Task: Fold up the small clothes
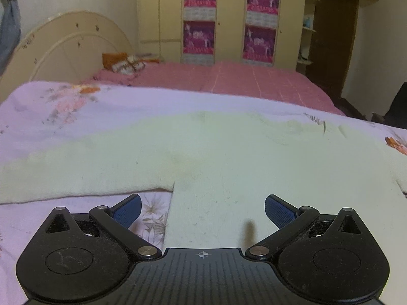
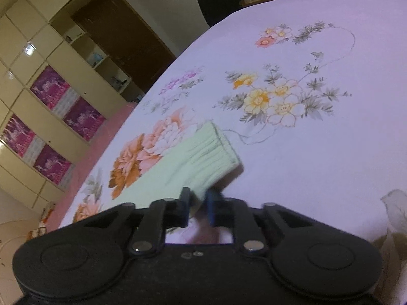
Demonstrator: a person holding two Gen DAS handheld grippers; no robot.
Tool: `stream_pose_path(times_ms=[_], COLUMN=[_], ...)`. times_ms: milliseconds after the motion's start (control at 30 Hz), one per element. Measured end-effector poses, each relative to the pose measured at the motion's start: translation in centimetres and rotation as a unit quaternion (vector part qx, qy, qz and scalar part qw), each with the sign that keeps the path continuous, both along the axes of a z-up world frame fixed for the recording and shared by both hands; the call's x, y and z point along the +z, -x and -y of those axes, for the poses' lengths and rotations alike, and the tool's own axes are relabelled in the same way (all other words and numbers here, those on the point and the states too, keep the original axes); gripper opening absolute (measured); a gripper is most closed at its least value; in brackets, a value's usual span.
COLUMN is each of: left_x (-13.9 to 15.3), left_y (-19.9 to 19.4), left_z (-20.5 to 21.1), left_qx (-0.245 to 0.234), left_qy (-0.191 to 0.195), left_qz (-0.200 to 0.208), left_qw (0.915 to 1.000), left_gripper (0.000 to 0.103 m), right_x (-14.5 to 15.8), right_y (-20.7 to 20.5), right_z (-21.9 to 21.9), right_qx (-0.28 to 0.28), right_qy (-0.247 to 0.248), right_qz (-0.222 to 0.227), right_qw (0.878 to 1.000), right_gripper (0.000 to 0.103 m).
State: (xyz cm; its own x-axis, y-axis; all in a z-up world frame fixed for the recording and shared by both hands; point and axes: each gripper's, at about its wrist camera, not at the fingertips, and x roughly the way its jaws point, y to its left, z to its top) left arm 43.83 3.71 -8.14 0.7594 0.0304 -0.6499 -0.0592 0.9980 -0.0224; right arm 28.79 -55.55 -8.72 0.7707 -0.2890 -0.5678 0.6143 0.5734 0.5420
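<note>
Left gripper (image 1: pixel 203 209) sits low over the bed, jaws spread wide with nothing between them, blue pads (image 1: pixel 128 211) clear on either side. Right in front of it lies the pale green top (image 1: pixel 203 152), flat on the floral sheet (image 1: pixel 76 106). Its body runs away from the camera, hem end nearest the gripper, and one sleeve stretches out to the left, its long axis across the view. The other sleeve reaches toward the right edge. Beyond the sheet there's a pink blanket (image 1: pixel 229 78), a cream headboard (image 1: pixel 71 40) on the left and a wardrobe (image 1: pixel 229 17) with magenta posters behind.

Over to the right wrist view: the right gripper (image 2: pixel 199 209) is nearly closed, fingers pinching the edge of a sleeve (image 2: pixel 193 162) of that same top. The sleeve lies diagonally, running from lower left up to the right, with its ribbed cuff (image 2: pixel 221 150) at the far end pointing toward the yellow flowers (image 2: pixel 274 101) printed on the sheet. An orange flower print (image 2: pixel 132 162) sits just beside the sleeve's left edge. A dark chair (image 2: pixel 218 0) stands past the far bed edge.
</note>
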Motion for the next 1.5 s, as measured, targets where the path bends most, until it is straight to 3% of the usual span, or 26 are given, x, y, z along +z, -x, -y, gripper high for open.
stream_pose_path(times_ms=[167,367,567,700,933,1000,1067,1200,1233,1267,1300,1500], left_x=[-0.2,0.2,0.5,0.5,0.6,0.6,0.7,0.7,0.7,0.7,0.5,-1.7], left_y=[-0.8,-0.6,-0.4,-0.1,0.1,-0.2,-0.8,-2.3,-2.7,-3.3,-4.2,-8.1], left_z=[-1.6,-3.1,-4.5,-5.5,-5.7,-5.2,-4.4,-1.2,-0.1,1.1,2.2,6.6], left_qx=[-0.006,0.001,0.006,0.013,0.008,0.002,-0.010,-0.057,-0.070,-0.085,-0.099,-0.127], left_qy=[0.008,0.015,0.018,0.016,0.023,0.029,0.043,0.096,0.108,0.121,0.139,0.242], left_qz=[-0.023,-0.020,-0.021,-0.024,-0.017,-0.017,-0.016,-0.007,-0.004,-0.005,-0.016,-0.068], left_qw=[0.9997,0.9997,0.9996,0.9995,0.9996,0.9994,0.9989,0.9937,0.9917,0.9890,0.9853,0.9596], left_gripper=[0.103,0.103,0.103,0.103,0.103,0.103,0.103,0.103,0.094,0.069,0.061,0.058], right_x=[2.0,4.8,5.3,4.3,2.0,1.0,1.4,2.9,3.0,3.2,3.3,3.2], right_y=[-1.4,-5.8,-10.2,-12.3,-14.1,-14.8,-14.2,-11.7,-10.8,-10.5,-10.1,-8.6], right_z=[-2.6,-11.1,-21.5,-28.5,-37.0,-38.4,-39.3,-37.7,-37.0,-36.4,-35.6,-31.1], right_qx=[0.031,0.144,0.265,0.339,0.433,0.453,0.454,0.443,0.437,0.430,0.423,0.382], right_qy=[0.085,0.189,0.215,0.227,0.246,0.249,0.277,0.277,0.274,0.268,0.258,0.227], right_qz=[-0.019,-0.018,-0.003,-0.002,-0.027,-0.047,-0.040,-0.016,-0.015,-0.016,-0.017,-0.017], right_qw=[0.996,0.971,0.940,0.913,0.867,0.855,0.846,0.852,0.857,0.862,0.868,0.896], right_gripper=[0.004,0.004,0.004,0.004,0.005,0.018,0.024,0.024,0.024,0.024,0.024,0.025])
